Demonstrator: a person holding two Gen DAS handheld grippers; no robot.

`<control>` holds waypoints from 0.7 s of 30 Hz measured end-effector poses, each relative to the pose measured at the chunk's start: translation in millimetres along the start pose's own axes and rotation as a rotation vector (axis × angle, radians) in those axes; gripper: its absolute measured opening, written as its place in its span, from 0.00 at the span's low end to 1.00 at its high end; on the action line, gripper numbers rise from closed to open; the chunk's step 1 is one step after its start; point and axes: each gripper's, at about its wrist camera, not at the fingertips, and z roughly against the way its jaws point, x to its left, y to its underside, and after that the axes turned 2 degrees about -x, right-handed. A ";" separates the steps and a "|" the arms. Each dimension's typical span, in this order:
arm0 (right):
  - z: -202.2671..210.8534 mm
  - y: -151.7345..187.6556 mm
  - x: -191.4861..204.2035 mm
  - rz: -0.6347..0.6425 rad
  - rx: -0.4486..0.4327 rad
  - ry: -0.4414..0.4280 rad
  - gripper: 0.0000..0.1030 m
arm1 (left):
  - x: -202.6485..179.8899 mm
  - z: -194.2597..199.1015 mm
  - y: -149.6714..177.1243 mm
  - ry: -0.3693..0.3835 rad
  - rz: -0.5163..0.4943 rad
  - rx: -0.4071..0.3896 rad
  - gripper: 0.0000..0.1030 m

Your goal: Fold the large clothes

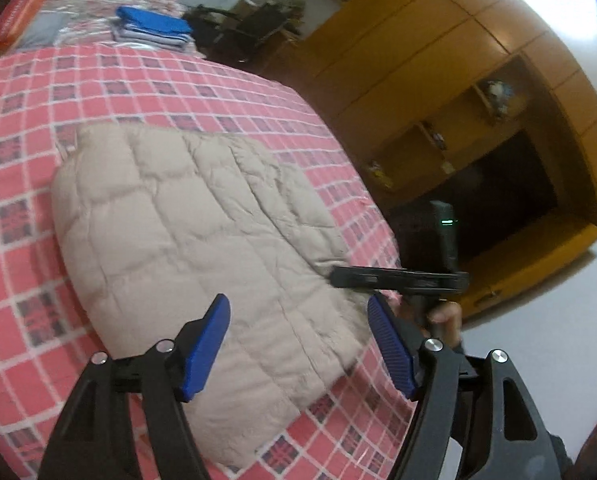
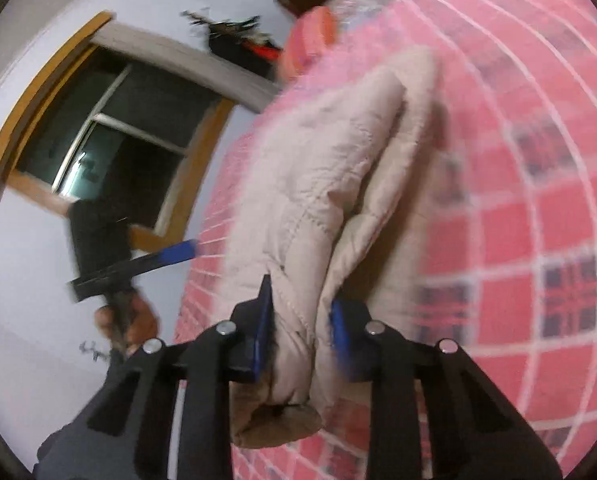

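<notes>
**Desk:** Where is the garment?

**Operator:** I see a beige quilted jacket (image 1: 202,248) lying folded on the pink checked bedspread (image 1: 30,120), near the bed's edge. In my right wrist view, a bunched edge of the jacket (image 2: 314,208) is lifted off the cover.

**Desk:** And the claws?

**Operator:** My right gripper (image 2: 298,320) is clamped on that bunched edge, blue pads pressing the padding from both sides. My left gripper (image 1: 298,344) hangs above the jacket, jaws spread wide, holding nothing.

**Desk:** Anything else?

**Operator:** A stack of folded clothes (image 1: 154,30), blue on top, sits well apart at the far end of the bed. Yellow wooden cabinets (image 1: 458,92) line the wall. The right view is motion-blurred.
</notes>
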 end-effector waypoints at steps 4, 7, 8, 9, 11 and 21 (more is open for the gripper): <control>-14.5 8.9 -31.6 -0.044 -0.006 -0.068 0.29 | -1.4 -25.2 15.6 0.080 -0.009 0.054 0.70; -4.6 -3.9 -19.1 -0.015 -0.021 -0.128 0.40 | -10.0 -31.5 22.4 0.165 -0.027 0.077 0.70; -4.0 -11.8 -15.7 -0.006 -0.023 -0.114 0.48 | -15.0 -33.5 25.2 0.195 -0.038 0.086 0.70; -3.4 -16.1 -15.9 -0.005 -0.028 -0.101 0.53 | -20.3 -35.9 28.1 0.220 -0.050 0.096 0.70; -2.2 -33.6 -24.0 -0.050 -0.057 -0.105 0.63 | -27.0 -43.7 33.0 0.221 -0.066 0.115 0.70; -14.2 -88.2 -37.9 -0.082 -0.112 -0.118 0.27 | -15.3 -79.0 49.3 0.137 -0.050 0.188 0.70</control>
